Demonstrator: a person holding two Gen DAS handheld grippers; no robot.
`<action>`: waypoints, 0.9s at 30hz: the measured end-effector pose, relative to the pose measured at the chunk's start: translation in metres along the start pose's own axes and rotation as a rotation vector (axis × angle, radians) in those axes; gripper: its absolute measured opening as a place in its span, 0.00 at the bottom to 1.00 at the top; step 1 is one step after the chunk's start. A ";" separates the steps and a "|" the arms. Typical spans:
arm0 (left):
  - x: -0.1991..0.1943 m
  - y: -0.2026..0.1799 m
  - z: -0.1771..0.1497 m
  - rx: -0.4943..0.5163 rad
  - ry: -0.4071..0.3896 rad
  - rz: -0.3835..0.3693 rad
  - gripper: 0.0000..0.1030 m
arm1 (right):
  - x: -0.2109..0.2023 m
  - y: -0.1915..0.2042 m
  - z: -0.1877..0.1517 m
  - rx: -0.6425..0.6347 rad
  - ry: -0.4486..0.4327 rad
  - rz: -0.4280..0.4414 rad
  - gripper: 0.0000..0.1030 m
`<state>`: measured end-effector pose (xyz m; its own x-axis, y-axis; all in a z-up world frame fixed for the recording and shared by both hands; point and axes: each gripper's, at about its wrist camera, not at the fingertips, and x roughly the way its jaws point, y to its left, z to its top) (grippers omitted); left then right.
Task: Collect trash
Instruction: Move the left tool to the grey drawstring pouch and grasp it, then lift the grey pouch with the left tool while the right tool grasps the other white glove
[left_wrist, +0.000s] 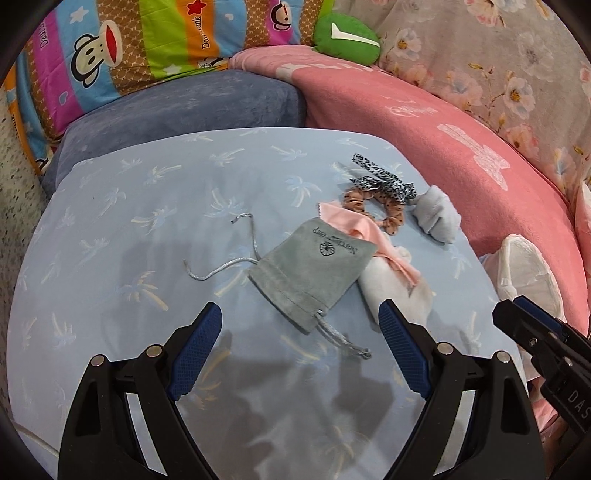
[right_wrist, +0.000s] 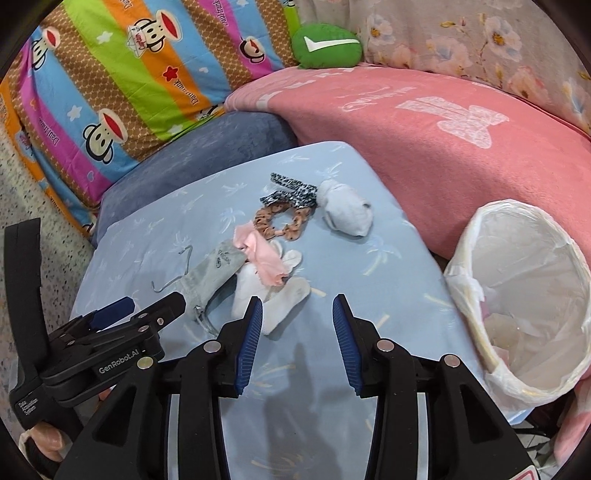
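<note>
"GenRobot.AI" on left tongs (right_wrist: 155, 306); pouch (left_wrist: 314, 273) logo perhaps "Narcissus Garp".

Left tool (left_wrist: 301, 321) wide open, angled down; right tool (right_wrist: 297, 314) part-open, empty, angled down.

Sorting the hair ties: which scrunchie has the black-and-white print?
The leopard-print scrunchie, farthest back beside the balled sock; the dotted scrunchie in front is tan.

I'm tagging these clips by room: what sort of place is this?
Probably a bedroom, on a bed: a blue sheet, a cartoon-print pillow and a pink blanket, with a lined bin alongside.
</note>
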<state>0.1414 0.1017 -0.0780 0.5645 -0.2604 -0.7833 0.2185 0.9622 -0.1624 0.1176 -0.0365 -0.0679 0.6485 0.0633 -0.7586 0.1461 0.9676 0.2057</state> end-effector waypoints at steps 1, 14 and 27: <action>0.003 0.002 0.000 0.003 0.004 0.002 0.80 | 0.004 0.002 0.000 -0.003 0.006 0.001 0.39; 0.042 0.005 0.008 0.000 0.089 -0.047 0.72 | 0.053 0.009 -0.002 0.003 0.078 0.000 0.39; 0.053 0.008 0.009 -0.009 0.117 -0.081 0.32 | 0.079 0.018 -0.007 -0.001 0.126 0.009 0.39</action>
<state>0.1804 0.0948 -0.1158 0.4486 -0.3270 -0.8318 0.2523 0.9391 -0.2331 0.1662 -0.0126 -0.1285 0.5511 0.1021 -0.8282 0.1402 0.9671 0.2125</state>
